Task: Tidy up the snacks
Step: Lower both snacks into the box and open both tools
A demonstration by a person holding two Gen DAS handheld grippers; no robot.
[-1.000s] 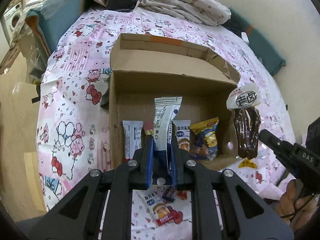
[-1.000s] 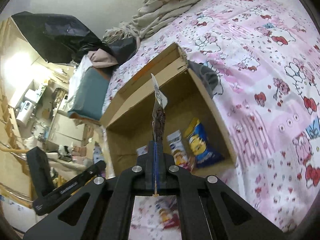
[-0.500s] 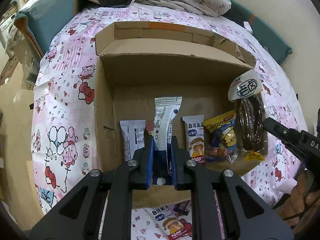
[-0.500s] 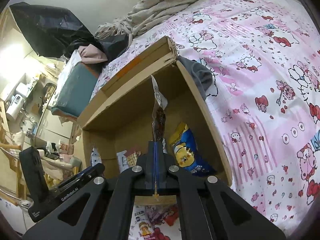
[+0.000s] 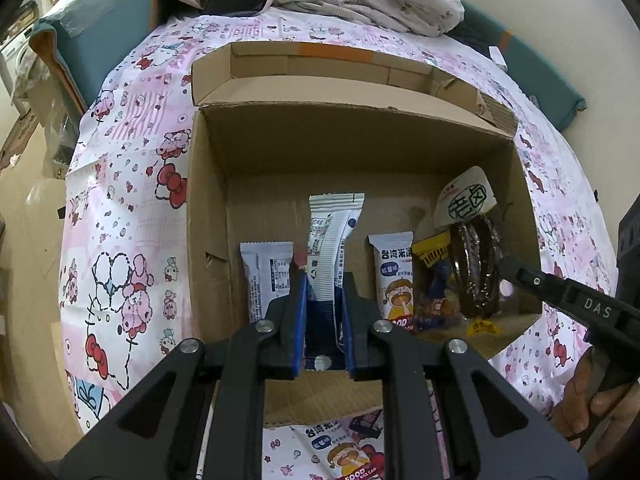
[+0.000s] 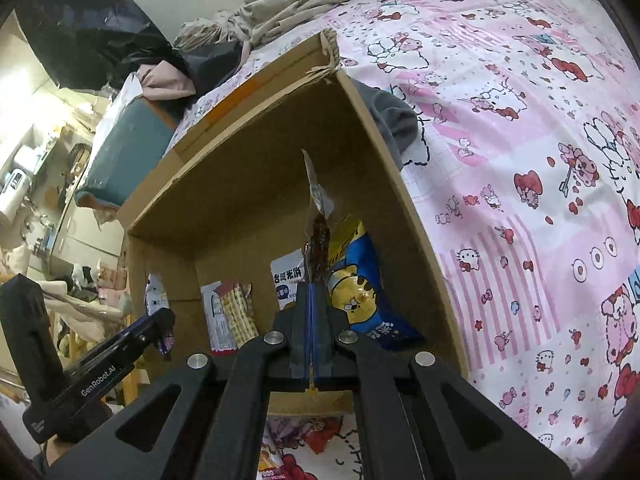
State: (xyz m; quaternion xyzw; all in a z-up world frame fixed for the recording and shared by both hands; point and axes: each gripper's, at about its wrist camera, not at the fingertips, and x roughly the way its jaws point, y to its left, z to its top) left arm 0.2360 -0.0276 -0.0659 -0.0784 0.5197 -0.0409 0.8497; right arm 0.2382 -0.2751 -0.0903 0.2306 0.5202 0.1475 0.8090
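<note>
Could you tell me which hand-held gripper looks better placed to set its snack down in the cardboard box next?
Probably the left hand-held gripper: its white packet hangs over a bare gap in the cardboard box, while the right hand-held gripper holds its brown snack above the blue bag.
</note>
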